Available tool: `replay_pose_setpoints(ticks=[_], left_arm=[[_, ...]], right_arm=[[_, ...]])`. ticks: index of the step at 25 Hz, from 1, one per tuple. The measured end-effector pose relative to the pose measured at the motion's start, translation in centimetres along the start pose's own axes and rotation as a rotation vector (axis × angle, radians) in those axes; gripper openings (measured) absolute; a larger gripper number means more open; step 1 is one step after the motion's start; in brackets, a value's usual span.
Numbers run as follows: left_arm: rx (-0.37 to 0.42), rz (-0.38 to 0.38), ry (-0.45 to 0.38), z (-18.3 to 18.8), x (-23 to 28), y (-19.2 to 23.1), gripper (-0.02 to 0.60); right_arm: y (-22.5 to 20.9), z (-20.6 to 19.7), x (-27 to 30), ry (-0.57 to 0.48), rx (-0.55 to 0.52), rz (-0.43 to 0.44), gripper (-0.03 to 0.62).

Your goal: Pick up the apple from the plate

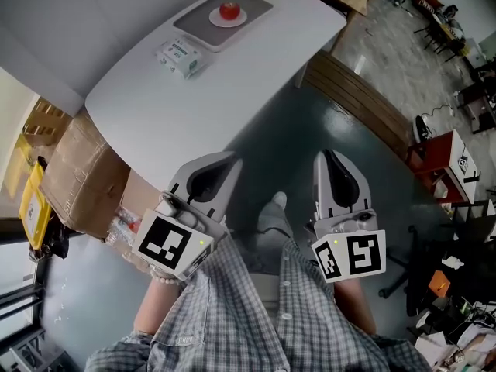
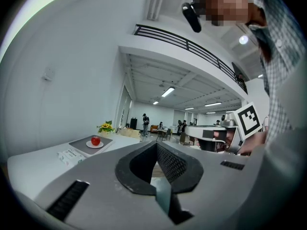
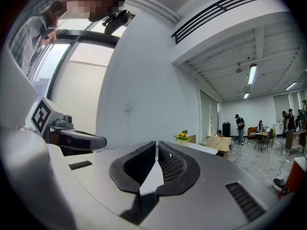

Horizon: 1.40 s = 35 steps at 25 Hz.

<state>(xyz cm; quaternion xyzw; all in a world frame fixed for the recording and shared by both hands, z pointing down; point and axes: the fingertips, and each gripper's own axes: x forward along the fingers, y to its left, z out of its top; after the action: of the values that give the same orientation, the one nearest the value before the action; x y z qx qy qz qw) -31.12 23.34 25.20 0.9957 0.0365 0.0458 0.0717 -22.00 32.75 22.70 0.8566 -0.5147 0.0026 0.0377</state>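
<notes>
Red and round with a glossy skin, the apple sits in the middle of a small white plate. It is too small in the head view for us to read a stem or any marks. The plate rests on a grey rectangular tray at the far end of the white table. Just beside the tray's near corner we note a white-and-green carton, apart from the plate. In the left gripper view we get the apple again as a small red ball on the plate, far off at the left, with yellow flowers behind the tray. Both tools are held low and close to the person's checked shirt, well apart from the apple. The left gripper has its tip near the table's near edge, and the right gripper is over the dark floor. In its own view the left gripper's black ribbed pads meet at the tips, clenched on nothing. The right gripper's pads are likewise pressed together, with only a thin slit between them and nothing held. We also see a cardboard box on the floor to the left of the table.
</notes>
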Motion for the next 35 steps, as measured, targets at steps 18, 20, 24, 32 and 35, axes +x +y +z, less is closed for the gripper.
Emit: replay_pose_setpoints(ticks=[18, 20, 24, 32, 35], left_arm=[[-0.005, 0.088, -0.039, 2.2, 17.9, 0.0, 0.009], [-0.008, 0.1, -0.05, 2.6, 19.8, 0.0, 0.009], [-0.016, 0.117, -0.056, 2.8, 22.6, -0.1, 0.009], [-0.037, 0.162, -0.021, 2.2, 25.4, 0.9, 0.009], [-0.057, 0.189, -0.014, 2.0, 25.6, 2.0, 0.009]], right_arm=[[-15.7, -0.4, 9.3, -0.01, -0.033, 0.128, 0.032], [-17.4, -0.5, 10.1, -0.01, -0.038, 0.14, 0.032], [-20.2, -0.8, 11.3, -0.009, -0.044, 0.156, 0.032], [-22.9, -2.6, 13.8, 0.031, -0.017, 0.181, 0.032], [-23.0, -3.1, 15.1, 0.043, -0.017, 0.197, 0.032]])
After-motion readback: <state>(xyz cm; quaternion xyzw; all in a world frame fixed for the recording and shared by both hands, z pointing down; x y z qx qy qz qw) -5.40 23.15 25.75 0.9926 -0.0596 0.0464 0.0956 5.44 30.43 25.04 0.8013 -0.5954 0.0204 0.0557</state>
